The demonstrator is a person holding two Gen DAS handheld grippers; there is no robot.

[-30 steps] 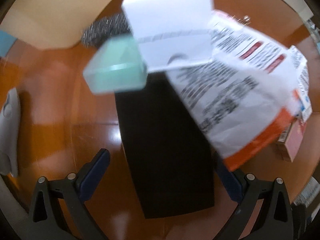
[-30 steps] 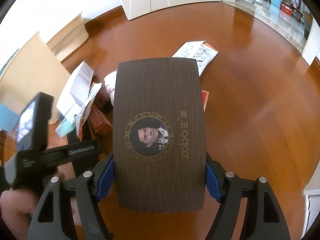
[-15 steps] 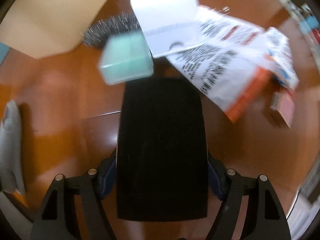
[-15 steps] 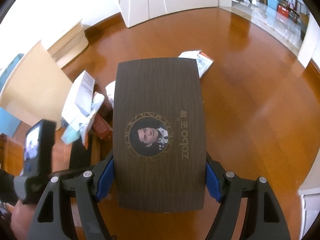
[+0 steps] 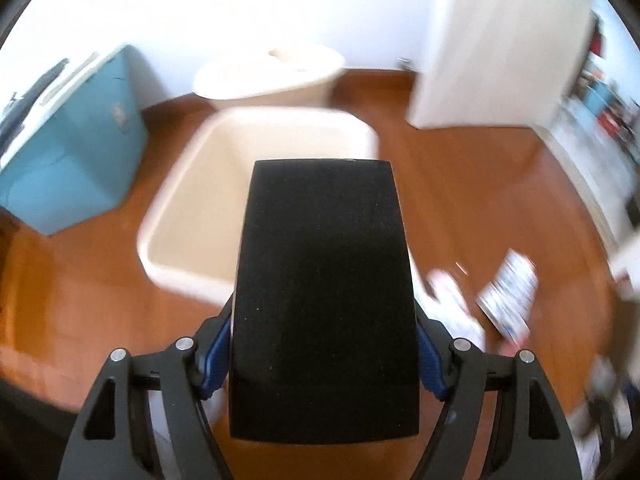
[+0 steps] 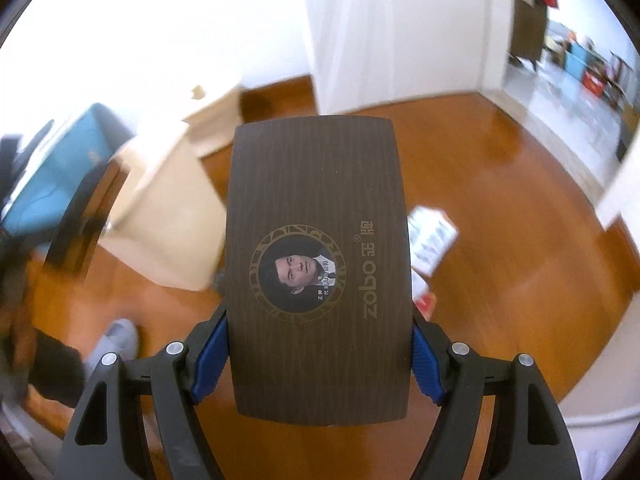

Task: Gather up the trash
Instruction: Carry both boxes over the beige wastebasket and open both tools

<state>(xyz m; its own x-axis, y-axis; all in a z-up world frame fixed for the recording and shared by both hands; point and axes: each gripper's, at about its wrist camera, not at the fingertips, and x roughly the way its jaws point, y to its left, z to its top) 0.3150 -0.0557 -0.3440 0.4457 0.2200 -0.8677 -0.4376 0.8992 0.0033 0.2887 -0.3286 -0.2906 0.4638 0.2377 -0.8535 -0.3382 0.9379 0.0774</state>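
Observation:
My left gripper is shut on a flat black box, its blue pads pressing both long sides. The box hangs above the near edge of an open cream bin on the wooden floor. My right gripper is shut on a brown wood-grain box with a round portrait and "zobo" lettering. In the right wrist view the cream bin stands to the left of that box. A printed leaflet and crumpled white paper lie on the floor to the right.
The bin's lid leans against the wall behind it. A blue box stands left of the bin and a white panel at the right. A leaflet, a red carton and a grey slipper are on the floor.
The left gripper shut on the black box on the floor and lifted it. Both grippers rose and swung from the floor litter towards the cream bin. The right kept its brown box.

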